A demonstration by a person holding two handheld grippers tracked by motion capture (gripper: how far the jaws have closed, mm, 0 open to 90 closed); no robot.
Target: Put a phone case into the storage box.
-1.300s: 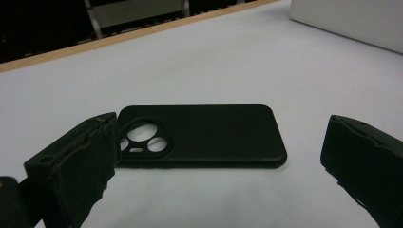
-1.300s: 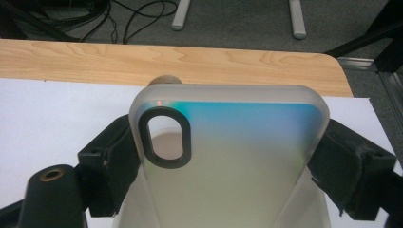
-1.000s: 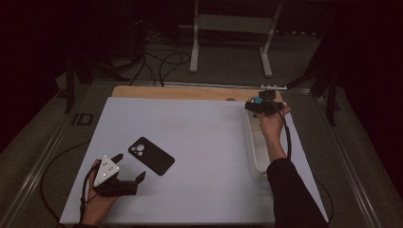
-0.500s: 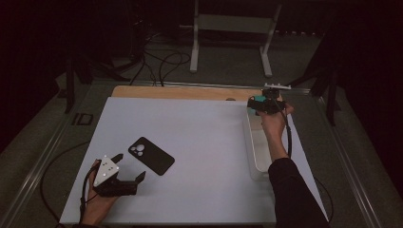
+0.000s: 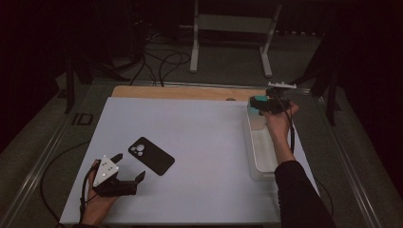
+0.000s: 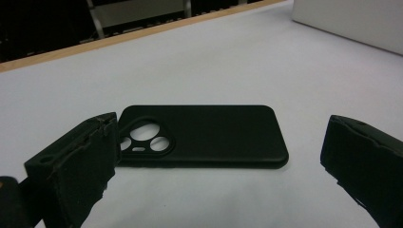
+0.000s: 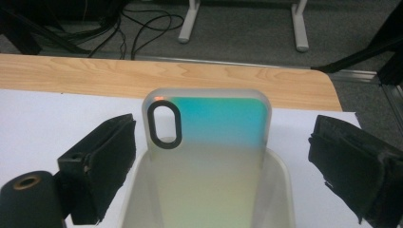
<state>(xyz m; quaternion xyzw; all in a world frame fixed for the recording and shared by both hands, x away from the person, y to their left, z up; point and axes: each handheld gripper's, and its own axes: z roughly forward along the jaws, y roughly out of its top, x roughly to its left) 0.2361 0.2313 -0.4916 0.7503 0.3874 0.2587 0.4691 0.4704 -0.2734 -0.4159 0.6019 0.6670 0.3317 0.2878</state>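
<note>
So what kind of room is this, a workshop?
Probably a lab or recording studio: a white-topped table in a dark room, cables trailing over the floor, a metal stand behind, and hand-held tongs near a black phone case.

From above we overlook the white rectangular table (image 5: 199,142); both gripper views sit close, low over it.

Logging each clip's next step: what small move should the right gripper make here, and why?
Probably ease forward and close on the iridescent phone case. The right gripper is open, its jaws flanking the case leaning in the white tray without touching it.
</note>
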